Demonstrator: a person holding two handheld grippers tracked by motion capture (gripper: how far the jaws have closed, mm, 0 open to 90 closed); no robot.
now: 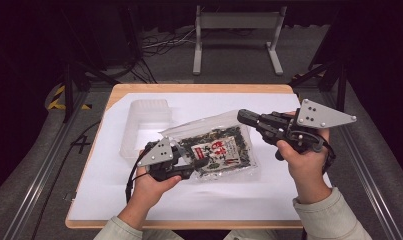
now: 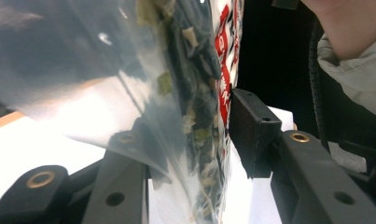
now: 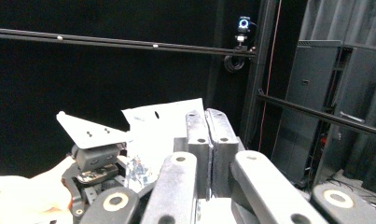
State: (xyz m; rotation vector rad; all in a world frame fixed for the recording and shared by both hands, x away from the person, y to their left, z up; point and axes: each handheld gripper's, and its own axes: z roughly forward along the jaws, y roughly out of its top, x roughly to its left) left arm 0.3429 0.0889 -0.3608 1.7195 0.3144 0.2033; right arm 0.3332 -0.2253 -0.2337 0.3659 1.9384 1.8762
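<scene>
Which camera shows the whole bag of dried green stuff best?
The high view: there the whole bag shows, label up, held above the table between both grippers. The left gripper view shows a close strip of it between the jaws, clear film and green flakes. The right gripper view shows its pale top edge beside the shut jaws.

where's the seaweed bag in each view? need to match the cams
High view: seaweed bag mid-table, between both grippers.
Left gripper view: upright, centre of frame, between the jaws.
Right gripper view: clear top edge left of the shut jaws.
Shared landmark: left gripper's grey plate.
</scene>
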